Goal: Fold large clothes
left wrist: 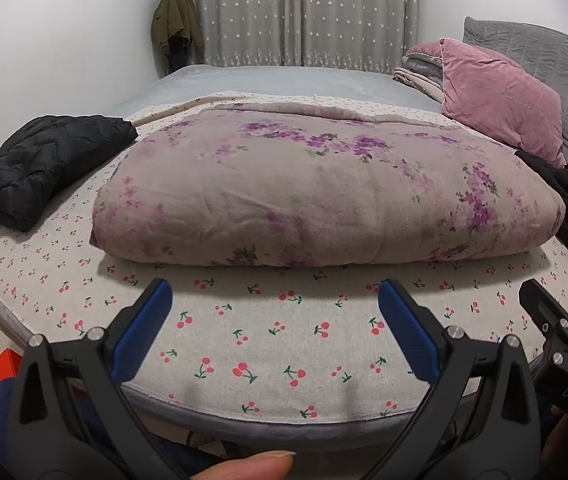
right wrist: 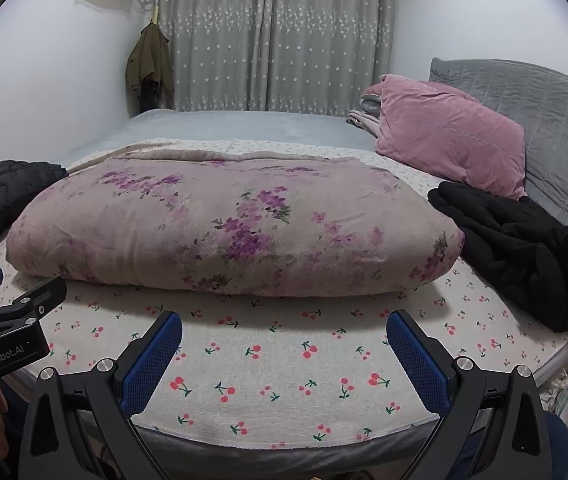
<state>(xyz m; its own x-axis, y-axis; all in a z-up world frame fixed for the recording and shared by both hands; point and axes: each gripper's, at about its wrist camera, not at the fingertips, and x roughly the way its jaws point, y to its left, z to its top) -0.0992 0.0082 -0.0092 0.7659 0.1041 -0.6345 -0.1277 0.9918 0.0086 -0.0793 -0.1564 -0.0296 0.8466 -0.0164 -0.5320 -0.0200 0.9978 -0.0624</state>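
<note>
The left gripper (left wrist: 274, 314) has its blue-padded fingers spread wide and empty above the cherry-print sheet (left wrist: 268, 344); the right gripper (right wrist: 284, 344) is spread the same way just beside it, at its 3 o'clock. At 12 o'clock of both lies the folded floral quilt (right wrist: 224, 228), resting on the sheet. A black quilted jacket (left wrist: 48, 164) sits at 10 o'clock, a black garment (right wrist: 524, 248) at 2 o'clock, with a pink pillow (right wrist: 448, 136) beyond it.

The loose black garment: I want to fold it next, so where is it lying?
In the right wrist view the loose black garment lies crumpled at right, between the folded floral quilt and the pink pillow.
</note>
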